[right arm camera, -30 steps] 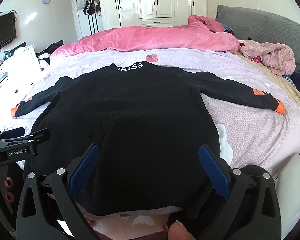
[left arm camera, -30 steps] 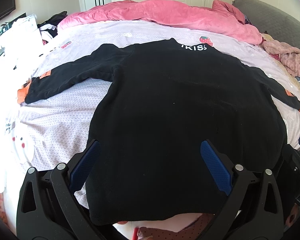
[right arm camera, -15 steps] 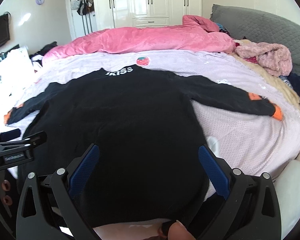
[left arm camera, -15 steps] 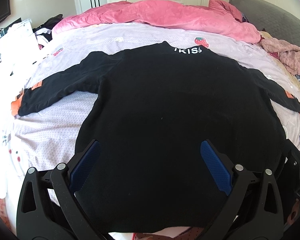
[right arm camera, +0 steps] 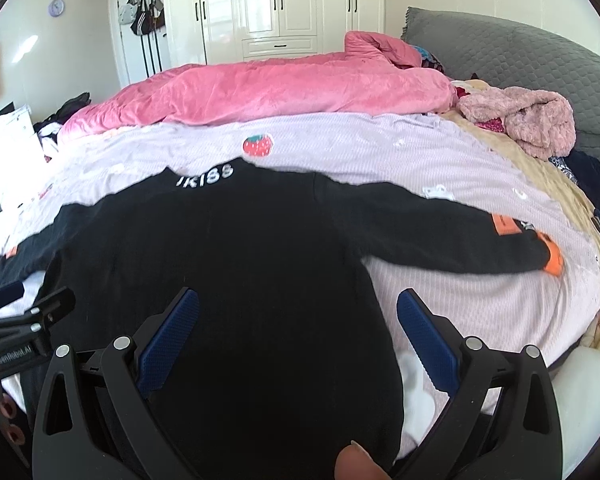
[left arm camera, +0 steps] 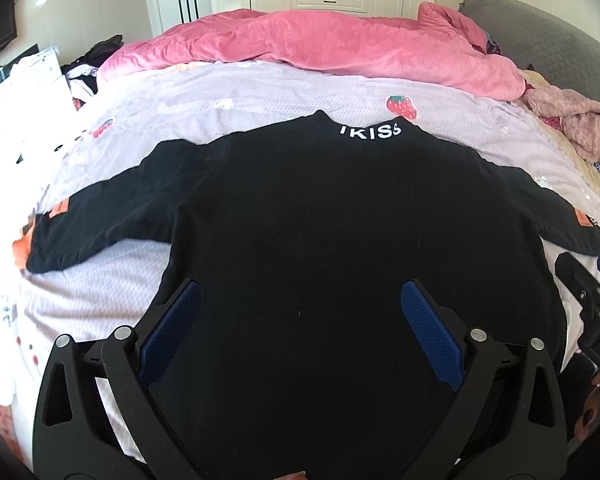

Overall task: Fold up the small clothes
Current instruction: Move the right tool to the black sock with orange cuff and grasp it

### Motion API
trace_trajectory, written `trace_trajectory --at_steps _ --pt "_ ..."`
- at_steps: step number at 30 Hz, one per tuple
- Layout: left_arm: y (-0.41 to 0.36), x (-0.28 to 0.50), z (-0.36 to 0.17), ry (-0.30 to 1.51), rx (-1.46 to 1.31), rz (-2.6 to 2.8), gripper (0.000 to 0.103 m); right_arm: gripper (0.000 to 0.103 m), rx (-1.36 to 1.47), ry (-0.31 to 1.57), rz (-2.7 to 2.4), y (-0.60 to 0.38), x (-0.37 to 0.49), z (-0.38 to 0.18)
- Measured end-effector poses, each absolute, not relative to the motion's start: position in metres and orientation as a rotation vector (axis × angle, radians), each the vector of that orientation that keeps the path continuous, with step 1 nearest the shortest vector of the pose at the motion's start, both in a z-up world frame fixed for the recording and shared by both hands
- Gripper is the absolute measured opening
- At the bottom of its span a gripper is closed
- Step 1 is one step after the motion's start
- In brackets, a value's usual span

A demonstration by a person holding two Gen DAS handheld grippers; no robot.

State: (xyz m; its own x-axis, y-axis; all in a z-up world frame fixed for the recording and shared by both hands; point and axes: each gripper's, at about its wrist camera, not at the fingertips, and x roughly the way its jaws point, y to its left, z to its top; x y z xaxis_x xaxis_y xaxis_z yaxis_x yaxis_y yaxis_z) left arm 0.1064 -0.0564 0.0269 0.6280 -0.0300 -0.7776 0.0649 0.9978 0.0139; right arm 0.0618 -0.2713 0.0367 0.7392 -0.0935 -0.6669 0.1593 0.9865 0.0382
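A black long-sleeved top (left arm camera: 320, 220) with white "IKISS" lettering at the collar lies flat on the lilac bed sheet (left arm camera: 260, 96), sleeves spread out, orange cuffs at the ends. It also shows in the right wrist view (right arm camera: 220, 248). My left gripper (left arm camera: 300, 320) is open over the lower left part of the top, jaws wide apart. My right gripper (right arm camera: 298, 328) is open over the lower right edge of the top. The hem is hidden under the grippers. Nothing is held.
A pink duvet (left arm camera: 320, 48) lies across the far side of the bed. A pink fluffy garment (right arm camera: 528, 120) and a grey headboard (right arm camera: 520, 56) are at the right. White wardrobes (right arm camera: 280, 8) stand behind. Clutter sits at the left edge (left arm camera: 28, 80).
Both grippers have moved forward over the top, so the hem has slid out of sight beneath them. Both stay open.
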Motion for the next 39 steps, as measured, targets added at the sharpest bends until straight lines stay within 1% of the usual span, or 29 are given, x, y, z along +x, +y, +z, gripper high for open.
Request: trace_trajectory --at_steps 13,26,39 --pt "-0.071 0.151 0.027 0.911 0.008 -0.054 0.094 0.099 0.166 0.696 -0.223 -0.295 0.104 0.047" --pt "-0.095 0.188 0.028 0.905 0.003 -0.088 0.094 0.099 0.273 0.677 -0.363 -0.353 0.149 0.052" --pt "-0.123 0.216 0.016 0.921 0.036 -0.105 0.094 0.099 0.361 0.706 -0.470 -0.410 0.150 0.020"
